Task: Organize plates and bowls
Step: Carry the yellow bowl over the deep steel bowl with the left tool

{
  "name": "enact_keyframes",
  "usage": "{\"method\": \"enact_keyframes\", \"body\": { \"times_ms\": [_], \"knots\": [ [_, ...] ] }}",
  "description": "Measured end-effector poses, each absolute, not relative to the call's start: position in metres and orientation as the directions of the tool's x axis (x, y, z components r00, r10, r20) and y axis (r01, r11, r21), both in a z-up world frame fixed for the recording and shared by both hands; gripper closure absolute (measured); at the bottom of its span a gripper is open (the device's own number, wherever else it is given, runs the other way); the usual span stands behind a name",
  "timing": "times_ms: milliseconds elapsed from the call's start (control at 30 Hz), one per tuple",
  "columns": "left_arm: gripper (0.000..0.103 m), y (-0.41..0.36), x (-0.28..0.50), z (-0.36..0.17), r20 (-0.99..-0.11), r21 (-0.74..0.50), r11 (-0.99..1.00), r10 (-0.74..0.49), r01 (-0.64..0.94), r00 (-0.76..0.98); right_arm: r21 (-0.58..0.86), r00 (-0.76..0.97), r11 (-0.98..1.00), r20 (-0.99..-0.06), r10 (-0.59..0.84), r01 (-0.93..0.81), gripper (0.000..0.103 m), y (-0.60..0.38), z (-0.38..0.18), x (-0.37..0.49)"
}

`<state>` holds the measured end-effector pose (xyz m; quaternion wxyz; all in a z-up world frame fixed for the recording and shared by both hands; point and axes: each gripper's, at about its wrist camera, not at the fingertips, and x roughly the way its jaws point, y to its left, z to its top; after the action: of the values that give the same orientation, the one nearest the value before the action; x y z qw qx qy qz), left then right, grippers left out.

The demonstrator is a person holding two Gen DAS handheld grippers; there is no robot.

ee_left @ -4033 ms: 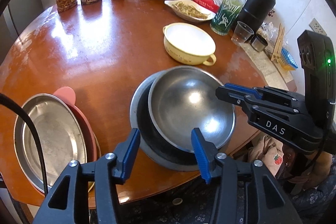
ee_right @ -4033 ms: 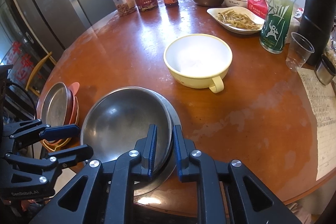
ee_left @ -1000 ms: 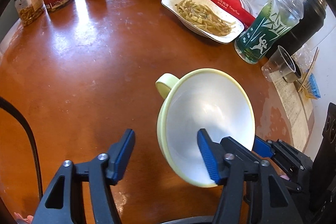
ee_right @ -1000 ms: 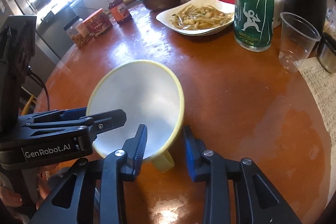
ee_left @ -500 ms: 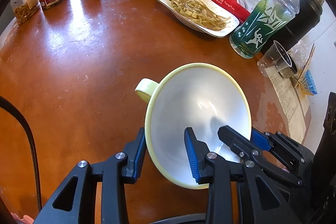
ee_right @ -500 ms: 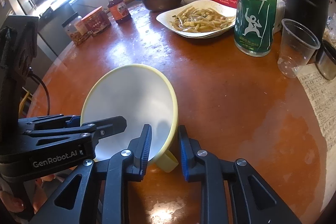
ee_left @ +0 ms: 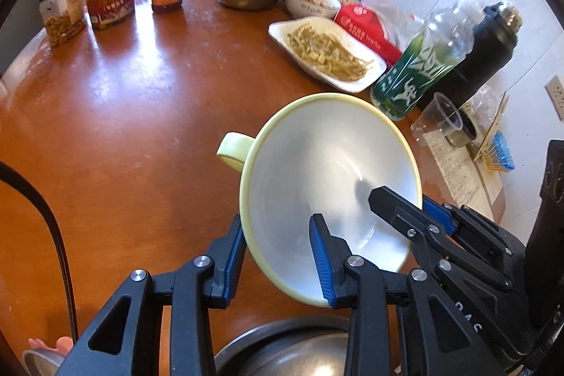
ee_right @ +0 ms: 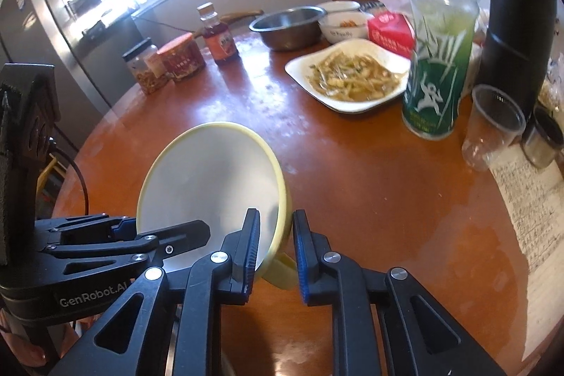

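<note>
Lifting yellow bowl | left gripper and right gripper both clamped on its rim | steel bowls stacked below | nesting pending

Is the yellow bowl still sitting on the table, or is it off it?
Apart. The left wrist view shows the yellow bowl tilted, clamped between both grippers, with the table visible below its rim.

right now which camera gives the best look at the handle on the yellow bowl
The left wrist view: the yellow bowl shows its looped handle whole, clear of both hand-held grippers. In the right wrist view the handle is mostly hidden between the right hand-held gripper fingers.
</note>
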<state>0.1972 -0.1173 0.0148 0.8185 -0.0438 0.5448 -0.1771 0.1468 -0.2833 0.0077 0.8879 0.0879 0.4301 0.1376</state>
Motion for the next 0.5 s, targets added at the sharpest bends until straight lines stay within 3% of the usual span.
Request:
{"method": "enact_keyframes", "body": {
  "times_ms": [500],
  "knots": [
    [0.066,-0.084,0.158,0.047,-0.848,-0.268,0.936,-0.342,0.23,0.406,0.255,0.62,0.935,-0.7,0.354,-0.247,0.084,-0.254,0.043,0.114]
  ]
}}
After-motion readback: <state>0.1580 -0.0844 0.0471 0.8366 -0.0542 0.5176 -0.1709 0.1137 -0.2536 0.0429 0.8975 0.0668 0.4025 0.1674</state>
